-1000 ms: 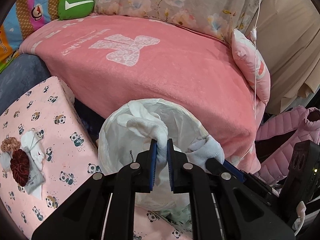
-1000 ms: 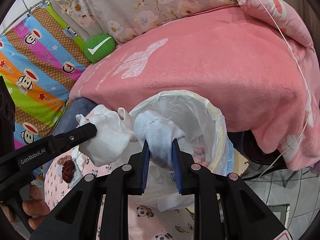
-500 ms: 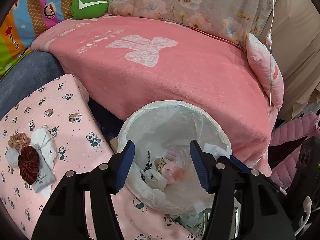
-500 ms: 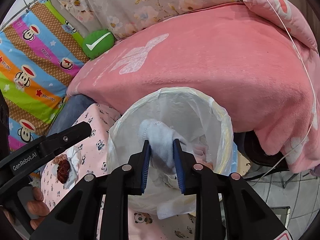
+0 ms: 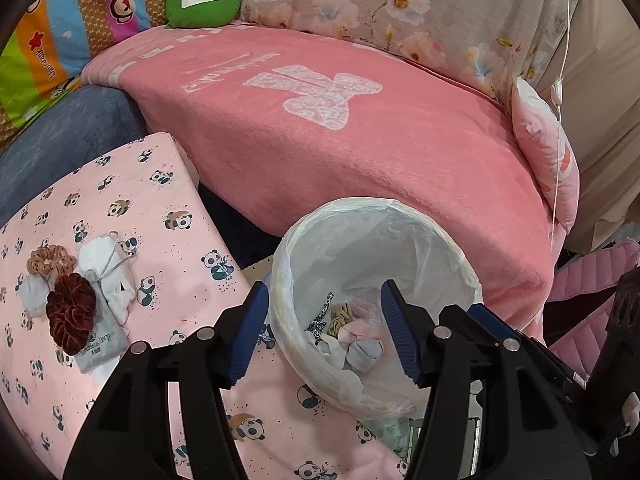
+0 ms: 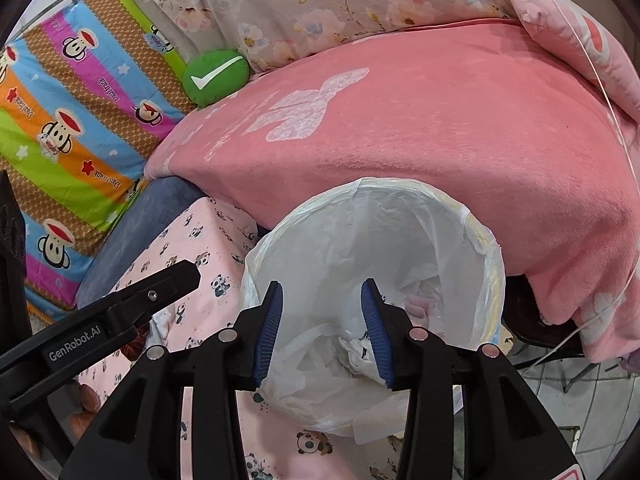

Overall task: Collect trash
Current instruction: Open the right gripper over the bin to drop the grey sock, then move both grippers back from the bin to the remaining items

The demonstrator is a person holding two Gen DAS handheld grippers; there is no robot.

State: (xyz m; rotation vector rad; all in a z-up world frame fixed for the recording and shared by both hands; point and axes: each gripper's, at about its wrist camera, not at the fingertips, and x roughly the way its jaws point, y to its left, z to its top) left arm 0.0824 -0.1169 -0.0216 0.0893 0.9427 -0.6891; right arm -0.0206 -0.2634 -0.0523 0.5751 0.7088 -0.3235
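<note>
This is a home bedroom, and the bedding shows it. A pink blanket (image 5: 328,152) with a pale bunny print covers the bed. Behind the blanket lies a floral quilt (image 5: 400,12), with a round green cushion (image 5: 202,2) at the blanket's far left corner and a cartoon-monkey striped sheet (image 6: 68,120) to its left. A pink pillow (image 5: 548,152) sits at the blanket's right end. In front of the blanket stands a bag-lined bin (image 5: 400,216), next to a panda-print cover (image 5: 132,208) with hair scrunchies (image 5: 68,308) on it
</note>
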